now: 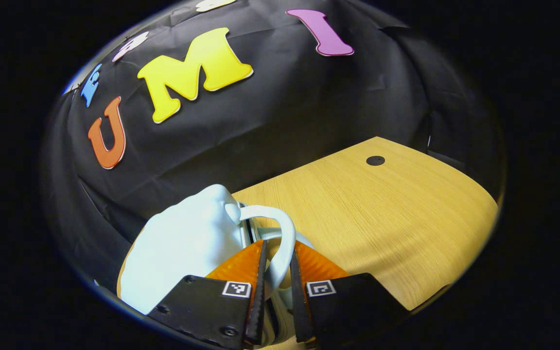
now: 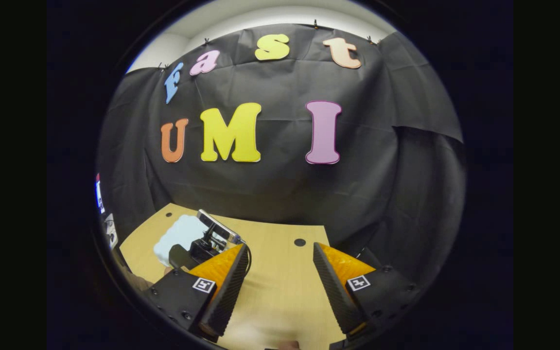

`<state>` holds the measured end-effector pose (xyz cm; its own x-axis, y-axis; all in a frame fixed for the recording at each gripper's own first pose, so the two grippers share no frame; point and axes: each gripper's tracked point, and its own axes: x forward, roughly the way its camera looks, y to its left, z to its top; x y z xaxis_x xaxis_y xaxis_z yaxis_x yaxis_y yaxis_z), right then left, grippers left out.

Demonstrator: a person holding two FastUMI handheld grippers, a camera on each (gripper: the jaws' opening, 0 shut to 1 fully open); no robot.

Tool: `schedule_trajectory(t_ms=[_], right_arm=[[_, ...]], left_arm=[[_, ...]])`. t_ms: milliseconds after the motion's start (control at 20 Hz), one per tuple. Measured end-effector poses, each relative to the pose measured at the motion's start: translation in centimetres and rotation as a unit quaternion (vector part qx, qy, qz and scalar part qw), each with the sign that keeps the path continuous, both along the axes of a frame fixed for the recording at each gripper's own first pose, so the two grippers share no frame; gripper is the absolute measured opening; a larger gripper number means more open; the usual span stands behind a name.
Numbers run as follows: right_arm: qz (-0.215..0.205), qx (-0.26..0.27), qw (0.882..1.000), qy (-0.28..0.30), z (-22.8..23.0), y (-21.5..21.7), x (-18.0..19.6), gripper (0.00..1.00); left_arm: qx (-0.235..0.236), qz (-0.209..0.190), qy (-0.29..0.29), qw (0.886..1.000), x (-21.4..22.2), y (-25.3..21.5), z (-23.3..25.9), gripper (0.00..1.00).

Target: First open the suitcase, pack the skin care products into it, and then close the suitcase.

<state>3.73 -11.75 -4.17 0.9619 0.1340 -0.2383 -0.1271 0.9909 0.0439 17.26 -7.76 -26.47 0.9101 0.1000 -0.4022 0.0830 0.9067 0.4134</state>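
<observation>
A pale blue hard-shell suitcase (image 1: 187, 248) lies at the table's left end, close in front of the left gripper view. Its white loop handle (image 1: 280, 233) curves between the fingers of my left gripper (image 1: 278, 245), and both fingers press on it, so the gripper is shut on the handle. From the right gripper view the same suitcase (image 2: 175, 238) is small and far to the left, with the left gripper (image 2: 207, 245) and a hand on top of it. My right gripper (image 2: 281, 247) hangs open above the bare wooden table (image 2: 280, 291), holding nothing.
The wooden tabletop (image 1: 382, 218) stretches to the right of the suitcase, with a round black cable hole (image 1: 375, 160) near its far edge, the hole (image 2: 300, 241) lying just ahead of the right gripper. Black cloth walls close the table's back and sides.
</observation>
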Motion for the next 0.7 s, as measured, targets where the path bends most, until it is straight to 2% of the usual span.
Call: schedule_trajectory(t_ms=[50, 150, 200, 300, 450, 700], right_arm=[[-0.005, 0.002, 1.000, -0.001, 0.1, -0.2, 0.0, 0.80], [-0.020, 0.003, 1.000, -0.006, 0.6, -0.6, 0.2, 0.80], [-0.027, 0.005, 1.000, -0.009, 0.8, -0.7, 0.1, 0.78], [-0.040, 0.010, 0.999, -0.012, 1.2, -0.6, 0.4, 0.77], [-0.052, 0.021, 0.998, -0.016, 1.4, 0.8, 0.9, 0.80], [-0.055, 0.025, 0.998, -0.024, 2.0, 5.0, 2.0, 0.78]], left_arm=[[-0.001, -0.006, 0.004, 1.000, -0.2, -0.3, -0.1, 0.30], [-0.030, -0.019, 0.001, 0.999, -0.3, -1.1, 0.8, 0.44], [-0.049, -0.022, -0.006, 0.999, -0.3, -1.3, 1.8, 0.64], [-0.083, -0.017, -0.023, 0.996, -1.3, -1.2, 4.5, 0.78], [-0.120, -0.001, -0.060, 0.991, -2.8, 1.3, 10.1, 0.87], [-0.121, 0.027, -0.120, 0.985, -6.3, 8.9, 18.1, 0.98]])
